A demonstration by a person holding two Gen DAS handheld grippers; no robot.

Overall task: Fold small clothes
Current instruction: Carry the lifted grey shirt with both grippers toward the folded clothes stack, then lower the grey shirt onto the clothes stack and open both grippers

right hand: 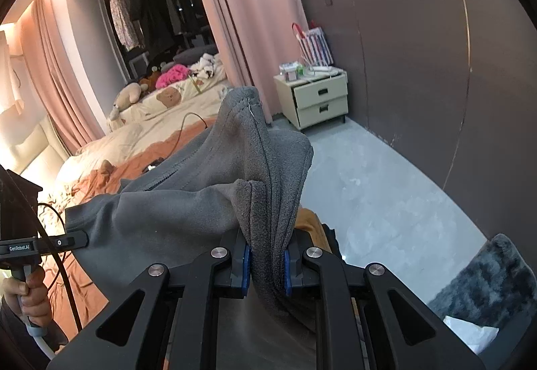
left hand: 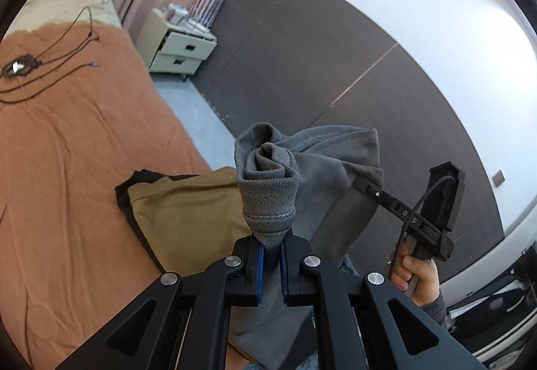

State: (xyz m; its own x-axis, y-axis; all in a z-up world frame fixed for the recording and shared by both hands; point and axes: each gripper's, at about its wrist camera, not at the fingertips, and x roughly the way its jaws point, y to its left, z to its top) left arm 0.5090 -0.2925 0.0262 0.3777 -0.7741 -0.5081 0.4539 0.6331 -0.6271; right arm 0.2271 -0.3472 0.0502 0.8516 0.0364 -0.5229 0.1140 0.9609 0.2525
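Observation:
A grey sweatshirt-like garment hangs in the air between both grippers, over the edge of the bed. My left gripper is shut on a ribbed grey cuff or hem that bunches up above its blue pads. My right gripper is shut on another bunched edge of the same grey garment, which spreads away to the left. The right gripper also shows in the left wrist view, gripping the cloth at its far side. The left gripper's fingers show at the left in the right wrist view.
An orange-brown bedsheet covers the bed, with black cables lying on it. A folded tan garment with black trim lies at the bed's edge. A cream nightstand stands by the dark wall. Grey floor lies to the right.

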